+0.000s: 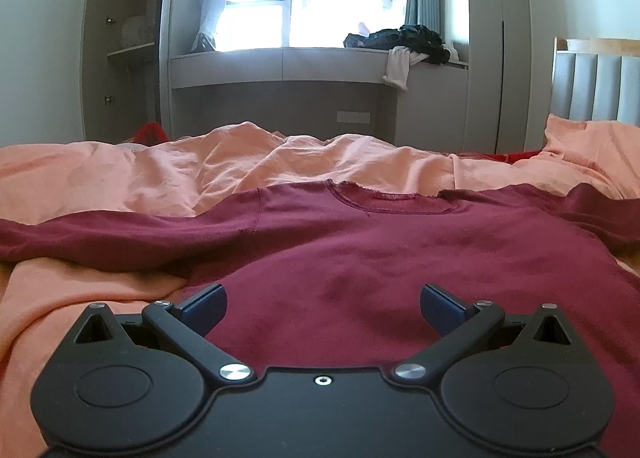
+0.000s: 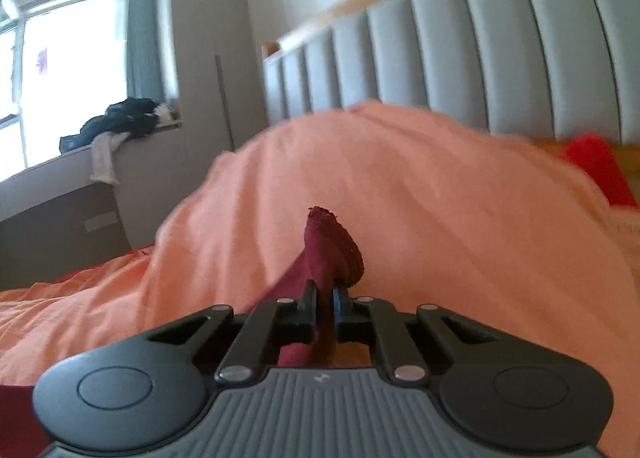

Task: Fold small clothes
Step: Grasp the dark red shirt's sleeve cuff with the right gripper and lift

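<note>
1. Dark red long-sleeved knit shirt [image 1: 360,250] lies spread flat, neckline away, on the rumpled peach cotton duvet [image 1: 168,173] of the bed.
2. Left hand-held gripper [image 1: 322,308] hangs released over the shirt body, jaws wide, holding nothing.
3. Right hand-held gripper [image 2: 324,298] is clenched on a cuff or hem end of the shirt.
4. Risk: thin pinch may slip; dragging could bunch the body.
5. Right view is blurred; which shirt end is pinched, cannot tell.
</note>
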Demonstrator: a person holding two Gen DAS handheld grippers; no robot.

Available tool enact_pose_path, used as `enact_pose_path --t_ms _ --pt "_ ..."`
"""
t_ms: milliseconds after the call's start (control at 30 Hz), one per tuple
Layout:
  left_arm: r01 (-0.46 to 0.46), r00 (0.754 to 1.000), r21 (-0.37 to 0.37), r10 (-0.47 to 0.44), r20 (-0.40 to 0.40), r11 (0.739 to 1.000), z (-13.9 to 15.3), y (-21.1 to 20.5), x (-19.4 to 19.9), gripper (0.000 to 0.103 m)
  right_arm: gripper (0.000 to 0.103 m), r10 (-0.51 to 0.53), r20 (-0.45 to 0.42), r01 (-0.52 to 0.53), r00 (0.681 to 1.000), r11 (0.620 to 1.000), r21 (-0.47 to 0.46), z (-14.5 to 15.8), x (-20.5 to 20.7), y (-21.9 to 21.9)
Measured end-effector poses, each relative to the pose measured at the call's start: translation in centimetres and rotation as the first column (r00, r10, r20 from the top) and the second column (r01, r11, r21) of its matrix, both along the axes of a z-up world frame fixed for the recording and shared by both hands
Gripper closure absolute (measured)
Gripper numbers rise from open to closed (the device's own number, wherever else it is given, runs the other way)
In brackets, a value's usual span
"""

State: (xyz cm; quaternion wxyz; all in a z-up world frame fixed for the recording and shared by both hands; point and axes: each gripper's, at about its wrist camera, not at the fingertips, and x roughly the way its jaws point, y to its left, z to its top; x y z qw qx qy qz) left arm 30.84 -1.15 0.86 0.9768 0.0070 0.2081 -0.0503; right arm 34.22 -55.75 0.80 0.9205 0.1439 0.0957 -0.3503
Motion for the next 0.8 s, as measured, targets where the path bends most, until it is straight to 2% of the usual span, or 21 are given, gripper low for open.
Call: enact_pose_path --t_ms 167,233,333,467,567,633,800 --pt "0.001 1.0 -0.018 -0.001 0.022 1.0 0.6 0.3 -0.5 0.0 0.095 0.117 0.008 -0.114 0.993 0.98 -0.165 4.8 -0.4 5.4" --pt "-0.005 0.999 -0.025 0.005 0.032 1.0 0.9 0.5 -0.7 0.0 0.095 0.184 0.009 -0.177 0.983 0.956 -0.233 6.7 -0.7 8.4" --pt "-0.018 0.999 -0.031 0.019 0.039 0.999 1.4 0.9 -1.1 0.0 0.095 0.3 0.002 -0.283 0.954 0.901 -0.33 9.2 -1.0 13.5" --pt "-0.048 0.998 -0.055 0.051 0.049 0.997 2.2 1.8 -1.5 0.0 0.095 0.47 -0.039 -0.434 0.882 0.776 -0.459 11.4 -2.2 21.8" --pt "-0.08 0.995 -0.102 0.085 0.047 0.992 2.8 3.0 -1.6 0.0 0.095 0.585 -0.095 -0.535 0.805 0.648 -0.543 12.0 -3.2 28.4" --pt "-0.116 0.992 -0.138 0.122 0.039 0.984 3.1 3.9 -1.6 0.0 0.095 0.655 -0.138 -0.596 0.743 0.553 -0.582 11.6 -4.0 32.9" --pt "-0.209 0.975 -0.199 0.219 0.031 0.957 3.8 6.3 -1.6 0.0 0.096 0.758 -0.253 -0.712 0.602 0.365 -0.6 9.3 -5.2 41.4"
